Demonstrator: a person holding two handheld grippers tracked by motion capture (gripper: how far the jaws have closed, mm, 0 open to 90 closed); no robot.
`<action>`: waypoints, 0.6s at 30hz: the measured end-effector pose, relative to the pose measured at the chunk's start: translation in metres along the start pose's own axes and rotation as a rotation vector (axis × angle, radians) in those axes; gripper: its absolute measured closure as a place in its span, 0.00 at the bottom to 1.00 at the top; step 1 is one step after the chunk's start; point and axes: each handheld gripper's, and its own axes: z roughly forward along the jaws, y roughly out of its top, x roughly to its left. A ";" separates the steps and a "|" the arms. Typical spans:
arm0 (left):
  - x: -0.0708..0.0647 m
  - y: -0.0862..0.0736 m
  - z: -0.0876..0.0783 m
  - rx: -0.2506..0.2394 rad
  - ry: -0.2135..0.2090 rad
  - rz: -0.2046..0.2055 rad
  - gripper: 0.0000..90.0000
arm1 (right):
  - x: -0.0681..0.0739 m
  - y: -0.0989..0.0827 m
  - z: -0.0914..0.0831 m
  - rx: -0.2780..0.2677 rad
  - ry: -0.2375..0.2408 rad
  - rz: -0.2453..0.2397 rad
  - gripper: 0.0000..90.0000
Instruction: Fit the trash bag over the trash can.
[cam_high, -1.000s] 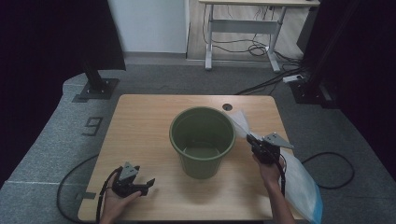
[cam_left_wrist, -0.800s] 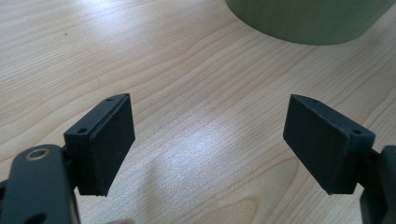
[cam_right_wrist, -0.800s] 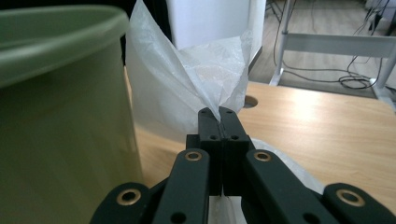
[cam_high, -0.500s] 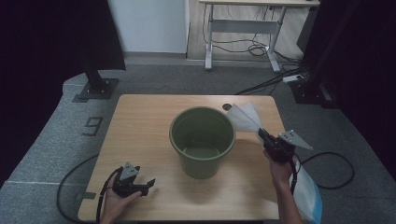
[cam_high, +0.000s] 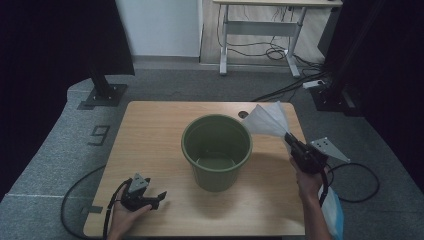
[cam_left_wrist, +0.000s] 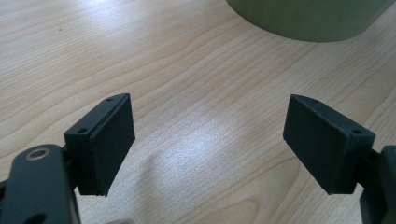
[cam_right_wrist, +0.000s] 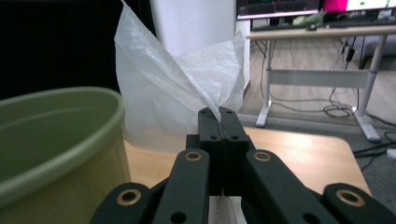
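Plastic bag (cam_high: 266, 120), thin and translucent white, is pinched at one corner between the clenched right tongs (cam_high: 289, 137), and it fans out above and beyond them toward the far right part of the bench (cam_high: 150, 130). In the right gripper view the 2 black jaws stand pressed flat together with the film caught in the seam between them, and the bag (cam_right_wrist: 173, 88) rises crumpled in front of the camera, just beside the rim of the green bucket (cam_right_wrist: 51, 140). More of the same pale plastic trails down past the person's right forearm at the near right edge of the bench. From the high view the bucket (cam_high: 216, 150) stands upright near the middle of the bench, its mouth open, with the bag close to its right rim but not inside it.

Left tongs (cam_high: 159, 196) lie low on the near left part of the bench, held in the left hand (cam_high: 131, 214), well apart from the bucket. In the left gripper view the left tongs (cam_left_wrist: 208, 144) are released, jaws wide apart with nothing but bare wood between them, and the base of the bucket (cam_left_wrist: 308, 18) shows at the top edge.
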 end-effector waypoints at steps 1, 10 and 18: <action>0.000 0.000 0.000 -0.001 0.000 -0.001 0.18 | 0.002 0.003 -0.001 -0.010 -0.002 -0.001 0.99; 0.000 0.000 0.000 0.001 -0.002 0.000 0.18 | 0.019 0.028 -0.009 -0.104 0.011 -0.018 0.99; 0.003 -0.002 -0.002 0.001 0.006 -0.007 0.18 | 0.032 0.051 -0.016 -0.179 0.010 -0.041 0.99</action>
